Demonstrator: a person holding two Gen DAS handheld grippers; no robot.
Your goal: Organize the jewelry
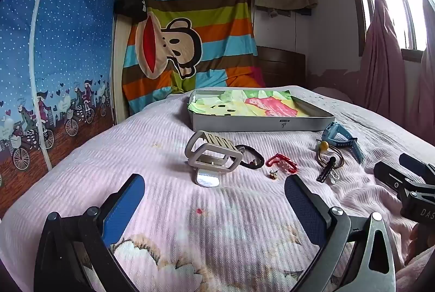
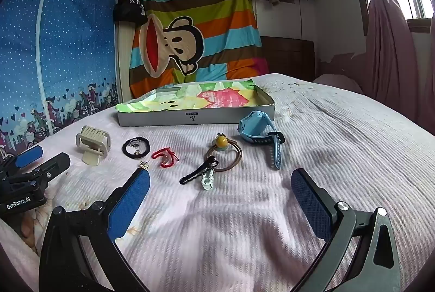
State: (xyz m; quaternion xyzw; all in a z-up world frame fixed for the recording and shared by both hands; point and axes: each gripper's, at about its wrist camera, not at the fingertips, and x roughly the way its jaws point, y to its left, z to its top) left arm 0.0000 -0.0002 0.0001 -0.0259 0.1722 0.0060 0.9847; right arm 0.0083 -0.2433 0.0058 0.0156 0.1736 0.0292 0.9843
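My left gripper (image 1: 214, 199): jaws wide apart, empty, low over the pink bedspread (image 1: 163, 134).
My right gripper (image 2: 220, 191): jaws spread too, nothing held.
Jewelry: scattered in a row ahead of both tools, short of the lined tray (image 2: 195, 118).
Nearest to left: beige claw clip (image 1: 213, 156), dead ahead, long side lying across my fingers.
Nearest to right: black hair clip (image 2: 198, 172), straight ahead, long axis slanting up to the right (I judge a small wrist turn is needed).
Further right: blue watch (image 2: 261, 129), just beside the tray.
Hard to make out: the tiny earring (image 1: 273, 173); the ring (image 2: 134, 142) inside the black band.
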